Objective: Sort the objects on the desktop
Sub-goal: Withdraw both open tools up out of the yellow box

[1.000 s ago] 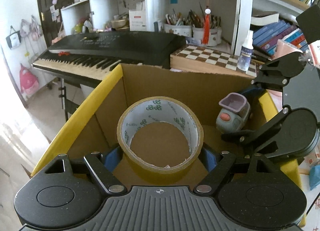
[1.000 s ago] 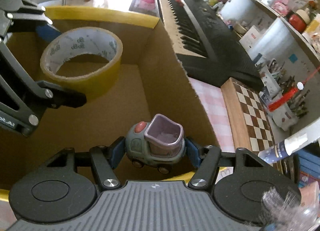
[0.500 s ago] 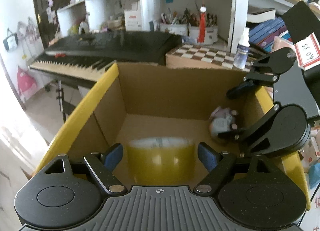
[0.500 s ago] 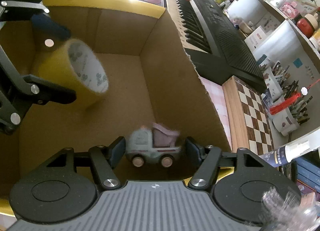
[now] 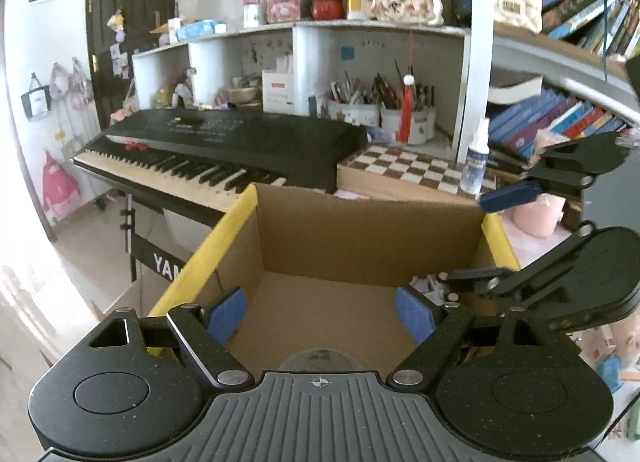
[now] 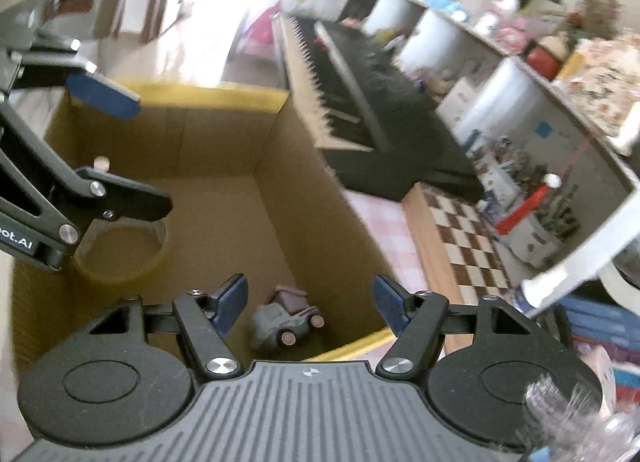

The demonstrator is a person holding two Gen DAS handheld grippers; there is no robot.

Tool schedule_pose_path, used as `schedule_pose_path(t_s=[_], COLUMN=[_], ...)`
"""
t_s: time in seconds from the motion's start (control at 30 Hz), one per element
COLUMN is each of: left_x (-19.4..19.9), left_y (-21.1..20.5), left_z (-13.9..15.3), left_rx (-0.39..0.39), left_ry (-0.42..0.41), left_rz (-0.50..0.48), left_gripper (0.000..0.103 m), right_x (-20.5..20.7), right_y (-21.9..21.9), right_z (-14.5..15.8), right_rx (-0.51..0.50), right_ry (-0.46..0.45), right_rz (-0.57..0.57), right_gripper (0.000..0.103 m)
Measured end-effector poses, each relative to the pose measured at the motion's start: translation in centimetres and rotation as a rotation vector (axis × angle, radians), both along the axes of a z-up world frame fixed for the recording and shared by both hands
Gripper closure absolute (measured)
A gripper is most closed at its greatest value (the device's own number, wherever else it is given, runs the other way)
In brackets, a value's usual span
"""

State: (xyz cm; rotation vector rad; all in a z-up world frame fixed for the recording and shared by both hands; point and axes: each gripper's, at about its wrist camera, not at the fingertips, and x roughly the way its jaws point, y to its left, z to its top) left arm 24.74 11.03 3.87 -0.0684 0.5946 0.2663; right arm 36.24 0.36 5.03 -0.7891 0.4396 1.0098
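Observation:
An open cardboard box [image 5: 236, 218] [image 6: 216, 92] with yellow-taped rims lies under both grippers. A yellow tape roll [image 6: 120, 262] rests flat on its floor, partly hidden by my left gripper [image 6: 116, 146]; in the left wrist view only its top edge [image 5: 316, 358] shows. My left gripper [image 5: 320, 314] stands open and empty above it. A grey toy car [image 6: 284, 320] [image 5: 430, 286] with a mauve cab sits on the floor near the box's corner. My right gripper [image 6: 310, 302] [image 5: 464, 238] hangs above the car; its jaws are opening and touch nothing.
A black keyboard [image 5: 224, 142] stands behind the box. A chessboard [image 5: 416, 170] with a spray bottle [image 5: 476, 158] on it lies beside the keyboard. Pen cups [image 5: 400, 118], shelves and books [image 5: 552, 118] fill the back, and a pink cup [image 5: 540, 214] stands right of the box.
The tape roll left my left gripper and the toy car left my right gripper; both fell to the box floor. Both grippers have risen, and the right one has widened.

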Motion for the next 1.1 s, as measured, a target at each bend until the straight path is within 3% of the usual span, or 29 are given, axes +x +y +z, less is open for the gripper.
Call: schedule_pose_path(t_s=[0.27, 0.53, 0.83, 1.1], left_x=[-2.9, -5.7, -9.0, -13.4], left_y=[0.5, 0.7, 1.3, 1.4], left_z=[1.1, 1.2, 0.7, -0.3], left_rx=[-0.017, -0.027, -0.045, -0.046], left_ry=[-0.047, -0.061, -0.069, -0.037], left_rz=[-0.001, -0.023, -0.016, -0.042], left_gripper=[0.018, 0.018, 0.013, 0.013], right_x=[-2.5, -5.8, -11.7, -18.5], right_y=[-4.4, -8.8, -12.3, -12.1], right_z=[3.9, 5.5, 4.3, 1.8], right_rx=[0.233, 0.421, 0.552, 0.565], right_ry=[0.053, 0.114, 0.124, 0.136], right_rz=[-0.208, -0.475, -0.763, -0.861], right_gripper=[0.035, 0.036, 0.035, 0.035])
